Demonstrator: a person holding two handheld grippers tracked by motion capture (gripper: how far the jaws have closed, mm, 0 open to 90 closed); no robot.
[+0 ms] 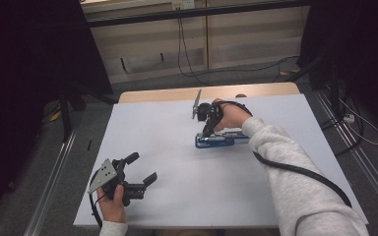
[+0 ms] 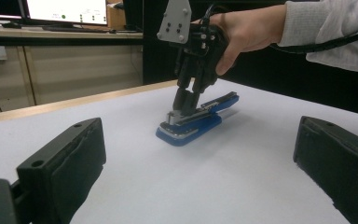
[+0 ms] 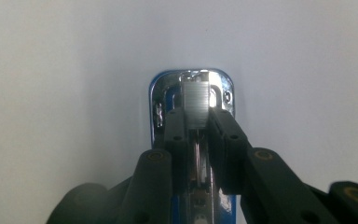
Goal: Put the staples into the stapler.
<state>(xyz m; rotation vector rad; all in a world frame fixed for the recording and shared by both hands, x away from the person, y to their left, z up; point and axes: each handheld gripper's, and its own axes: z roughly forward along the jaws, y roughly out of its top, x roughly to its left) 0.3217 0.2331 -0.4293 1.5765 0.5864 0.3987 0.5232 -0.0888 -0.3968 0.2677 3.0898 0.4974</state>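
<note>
right gripper (image 3: pixel 196 122) points down, jaws pinching a staple strip (image 3: pixel 196 103) over the open blue stapler (image 1: pixel 215 140) mid-table, prob to load it. left gripper (image 1: pixel 139 169) rests open, near left.

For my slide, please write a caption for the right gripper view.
Right gripper reaches down over a block of staples in an open blue stapler.

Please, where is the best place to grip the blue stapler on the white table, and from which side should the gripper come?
Probably from above, across the narrow width of the blue stapler near its front end. It lies flat on the white table, so its long sides are free. The right gripper already straddles it there.
</note>
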